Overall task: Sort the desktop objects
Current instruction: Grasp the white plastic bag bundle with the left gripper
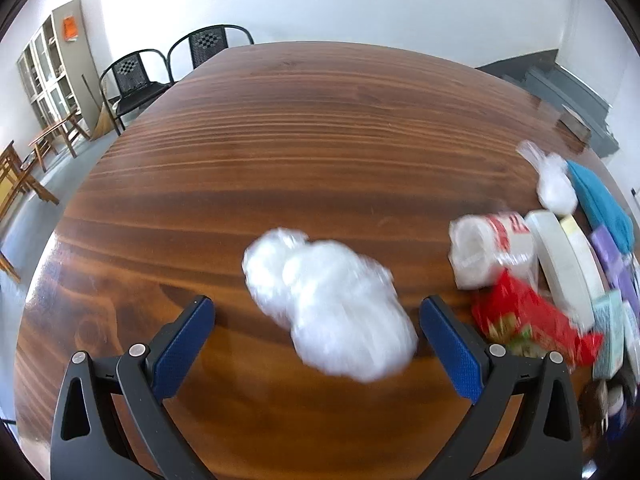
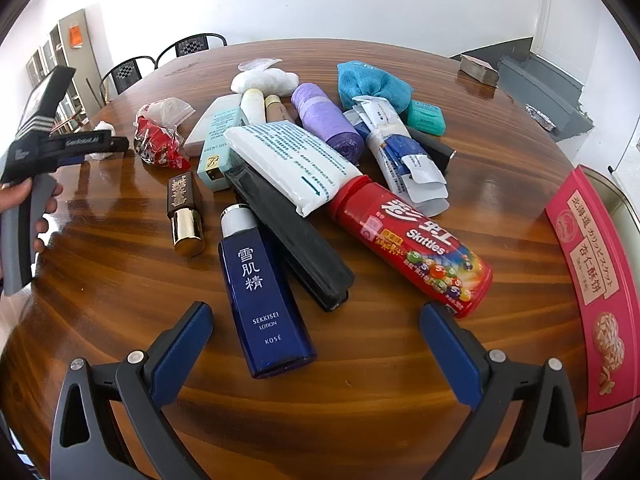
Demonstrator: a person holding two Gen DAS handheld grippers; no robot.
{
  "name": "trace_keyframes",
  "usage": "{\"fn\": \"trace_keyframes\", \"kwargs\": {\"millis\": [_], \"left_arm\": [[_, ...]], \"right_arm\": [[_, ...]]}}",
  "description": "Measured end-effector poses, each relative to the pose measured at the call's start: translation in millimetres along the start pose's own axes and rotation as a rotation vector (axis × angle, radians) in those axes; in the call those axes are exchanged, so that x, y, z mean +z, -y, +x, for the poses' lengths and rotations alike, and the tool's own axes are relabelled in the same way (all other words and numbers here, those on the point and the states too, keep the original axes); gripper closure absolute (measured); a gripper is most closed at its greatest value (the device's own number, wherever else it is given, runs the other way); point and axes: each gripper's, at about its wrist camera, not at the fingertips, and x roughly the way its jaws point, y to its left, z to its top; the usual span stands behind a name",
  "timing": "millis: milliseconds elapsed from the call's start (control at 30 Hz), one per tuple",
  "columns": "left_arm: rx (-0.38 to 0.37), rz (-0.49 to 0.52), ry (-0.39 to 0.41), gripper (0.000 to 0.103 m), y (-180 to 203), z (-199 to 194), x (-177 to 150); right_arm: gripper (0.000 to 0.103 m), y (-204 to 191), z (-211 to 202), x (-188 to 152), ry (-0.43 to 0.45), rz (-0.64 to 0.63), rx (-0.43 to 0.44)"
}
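Sorting is barely beginning: most items, including a blue lotion bottle (image 2: 264,292) and red Skittles tube (image 2: 412,246), are lying heaped on the wooden table (image 2: 380,360), while both the left gripper (image 1: 316,320) and right gripper (image 2: 316,324) are hovering spread wide, holding nothing, the left over a white plastic bag (image 1: 328,304).
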Motion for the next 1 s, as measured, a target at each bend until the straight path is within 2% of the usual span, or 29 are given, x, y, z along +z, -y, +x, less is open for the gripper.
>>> {"fn": "trace_keyframes", "kwargs": {"millis": [167,233,300,400,467,600,867,1000], "left_arm": [[0.006,-0.012,0.000,0.000,-2.5,1.5,3.2],[-0.005,0.002,0.013,0.007,-1.0,-0.4,4.3],[-0.020,0.026,0.037,0.035,2.8,-4.5,3.5],[-0.058,0.068,0.055,0.056,10.6,-8.6,1.9],[-0.074,0.085,0.056,0.058,13.9,-11.4,-0.8],[-0.115,0.124,0.058,0.062,20.1,-14.5,-4.3],[-0.186,0.173,0.090,0.064,40.2,-35.5,-15.1],[-0.249,0.186,0.147,0.064,48.0,-63.7,-18.9]], "right_arm": [[0.000,0.8,3.7,3.5,-0.001,0.014,0.019],[0.000,0.9,3.6,4.2,-0.003,0.012,0.014],[0.000,1.4,3.0,4.0,-0.004,0.014,0.006],[0.000,7.9,-4.4,-0.2,0.017,0.042,0.040],[0.000,15.7,-14.7,-4.8,0.055,0.067,0.044],[0.002,29.9,-29.8,-14.6,0.091,0.100,-0.002],[0.022,52.9,-47.7,-20.3,0.144,0.155,-0.056],[0.025,61.6,-47.2,-9.3,0.161,0.114,-0.068]]}}
